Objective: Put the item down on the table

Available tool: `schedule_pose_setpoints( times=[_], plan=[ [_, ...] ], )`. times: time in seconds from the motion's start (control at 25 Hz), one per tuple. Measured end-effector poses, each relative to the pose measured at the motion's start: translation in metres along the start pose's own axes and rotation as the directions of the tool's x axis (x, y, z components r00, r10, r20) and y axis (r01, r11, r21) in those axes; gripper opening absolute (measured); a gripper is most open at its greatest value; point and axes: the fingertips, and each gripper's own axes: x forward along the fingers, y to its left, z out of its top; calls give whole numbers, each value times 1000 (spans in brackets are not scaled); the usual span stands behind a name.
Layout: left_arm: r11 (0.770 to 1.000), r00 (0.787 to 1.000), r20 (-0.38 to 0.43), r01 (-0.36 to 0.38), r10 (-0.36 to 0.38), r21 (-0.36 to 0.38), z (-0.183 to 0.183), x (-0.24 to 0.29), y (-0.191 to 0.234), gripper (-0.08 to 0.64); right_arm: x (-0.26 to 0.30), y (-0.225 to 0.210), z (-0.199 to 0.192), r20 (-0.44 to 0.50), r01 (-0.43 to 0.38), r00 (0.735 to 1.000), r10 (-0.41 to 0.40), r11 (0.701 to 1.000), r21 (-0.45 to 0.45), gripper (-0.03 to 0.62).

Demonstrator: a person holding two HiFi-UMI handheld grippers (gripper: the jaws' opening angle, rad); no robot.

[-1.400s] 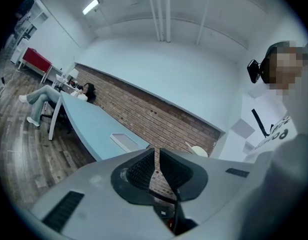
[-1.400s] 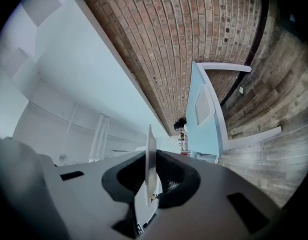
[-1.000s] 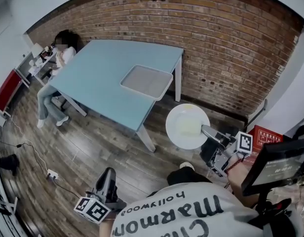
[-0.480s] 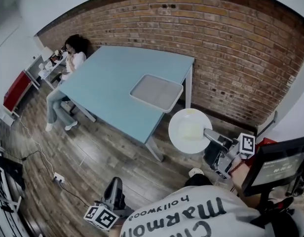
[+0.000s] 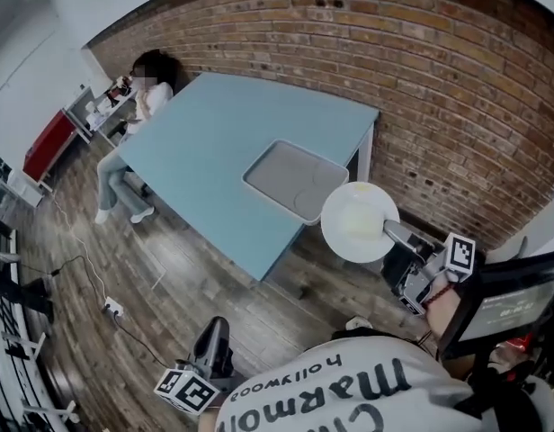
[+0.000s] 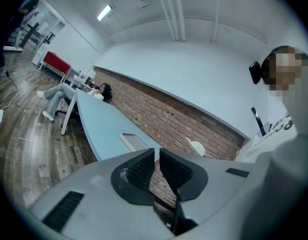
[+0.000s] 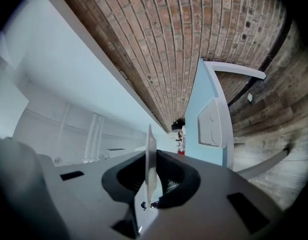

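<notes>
Black and grey, the left claw (image 5: 218, 329) hangs low at the bottom of the head view over the wooden floor (image 5: 169, 268). Its jaws are drawn together with nothing between them.

Further up, at centre right, the right claw (image 5: 391, 233) is clamped on the rim of the white round plate (image 5: 356, 220). In the right gripper view the plate (image 7: 149, 144) stands edge-on between the jaws.

The plate lies flat and reaches from that claw toward the upper left of the frame. The pale blue surface (image 5: 214, 151) therefore lies straight ahead of it, and the right hand is by far the nearer one.

The plate's far rim overlaps the near corner of the grey rectangular tray (image 5: 290, 176) on that surface. Whether it is truly above the tray or just short of it, I cannot settle from this angle.

Beyond sit a seated person (image 5: 151, 102) at the surface's far end, upper left, and the brick wall (image 5: 421, 79) behind.

Half a second back the plate showed wholly over the floor, clear of the tray; that gap has closed.
</notes>
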Motion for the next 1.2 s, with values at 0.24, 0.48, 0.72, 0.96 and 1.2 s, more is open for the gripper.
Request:
schedule_pose_setpoints(
  times=[0.24,0.48,0.72,0.96,1.2],
  plan=[
    [999,999,8,-45,45,10,4,56,-16,35,18,-24,65,-30,20,999,-20,1000,22,48],
    [997,997,31,-74,74,-7,-1,97,-25,35,21,-40,112,-59,36,998,-34,999,24,48],
    [996,996,49,-78,81,-53,-19,140,-39,35,25,-50,153,-103,58,993,-56,998,16,48],
    [993,995,11,-102,103,-59,-37,161,-49,35,30,-63,181,-111,67,992,-63,997,31,48],
    [983,985,-4,-172,172,-57,-44,160,-45,35,33,-88,191,-137,94,987,-86,994,57,48]
  ],
)
